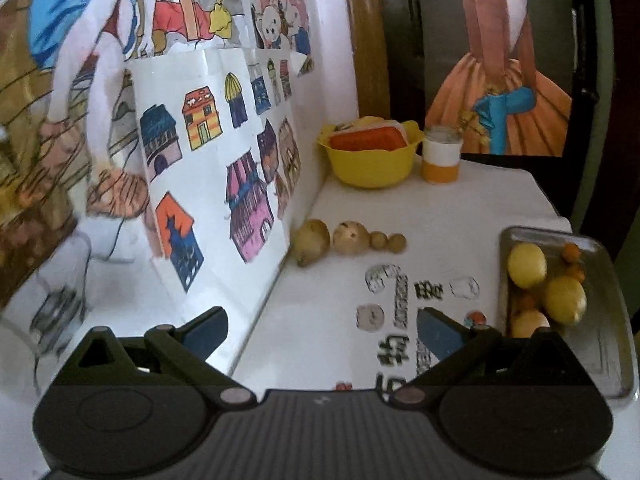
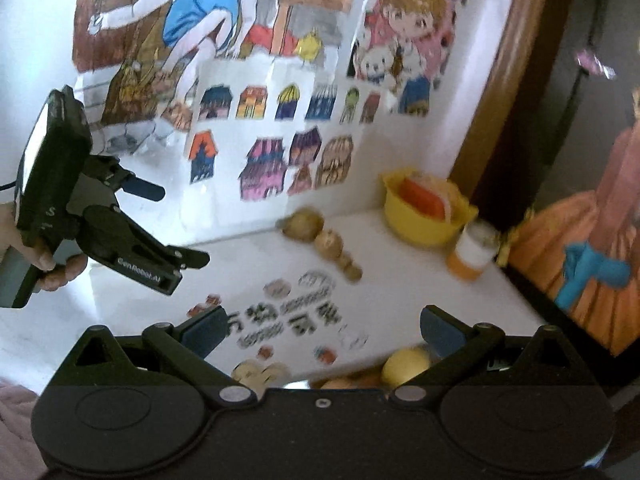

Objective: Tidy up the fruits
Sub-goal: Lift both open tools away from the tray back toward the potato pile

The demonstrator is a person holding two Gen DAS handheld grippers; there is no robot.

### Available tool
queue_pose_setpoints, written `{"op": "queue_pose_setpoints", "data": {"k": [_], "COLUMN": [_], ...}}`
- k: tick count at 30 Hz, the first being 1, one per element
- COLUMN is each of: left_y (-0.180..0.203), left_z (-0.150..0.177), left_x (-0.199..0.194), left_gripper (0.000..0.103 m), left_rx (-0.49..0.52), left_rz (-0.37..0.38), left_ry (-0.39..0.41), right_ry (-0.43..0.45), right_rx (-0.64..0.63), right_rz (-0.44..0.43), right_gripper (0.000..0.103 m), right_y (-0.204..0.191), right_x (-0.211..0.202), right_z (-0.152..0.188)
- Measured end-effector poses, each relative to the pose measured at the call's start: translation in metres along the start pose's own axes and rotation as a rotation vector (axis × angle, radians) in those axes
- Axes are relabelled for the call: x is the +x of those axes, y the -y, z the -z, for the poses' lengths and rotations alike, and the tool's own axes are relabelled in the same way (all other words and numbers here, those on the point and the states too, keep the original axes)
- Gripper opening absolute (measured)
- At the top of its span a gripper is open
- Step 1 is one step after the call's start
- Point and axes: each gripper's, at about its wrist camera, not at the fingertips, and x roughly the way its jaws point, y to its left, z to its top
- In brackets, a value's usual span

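Observation:
A row of brown fruits, big to small, lies on the white table by the paper wall. At the right a metal tray holds yellow lemons and small orange fruits. My left gripper hovers open and holds nothing, left of the tray. In the right wrist view my right gripper is open and holds nothing above the table. A lemon shows just under its right finger. The brown row lies farther ahead. The left gripper is open at the left, held by a hand.
A yellow bowl holding an orange item stands at the back, with a white and orange jar beside it. A standing sheet with house drawings walls the left side. Printed stickers mark the tabletop. The table edge drops off to the right.

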Motion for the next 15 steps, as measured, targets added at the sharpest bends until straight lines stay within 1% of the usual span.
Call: {"op": "queue_pose_setpoints", "data": {"k": [2, 5, 8, 11, 15], "left_y": [0.0, 0.001, 0.0, 0.0, -0.002], "left_z": [-0.008, -0.019, -0.024, -0.027, -0.031], "left_x": [0.013, 0.037, 0.065, 0.092, 0.125], "left_gripper": [0.103, 0.103, 0.103, 0.103, 0.103], "left_rx": [-0.012, -0.035, -0.062, -0.09, -0.129], "left_rz": [-0.001, 0.006, 0.027, 0.06, 0.095], "left_ry": [-0.006, -0.007, -0.02, -0.023, -0.016], "right_ry": [0.014, 0.067, 0.092, 0.064, 0.006], "right_rx": [-0.006, -0.001, 0.02, 0.032, -0.001], "right_rz": [-0.006, -0.041, -0.062, -0.086, -0.099], "right_gripper": [0.102, 0.102, 0.102, 0.102, 0.102], "right_y": [0.012, 0.03, 0.047, 0.061, 0.074], "right_x": [0.009, 0.027, 0.055, 0.092, 0.141], "right_z": [-0.007, -0.011, -0.008, -0.001, 0.007]}}
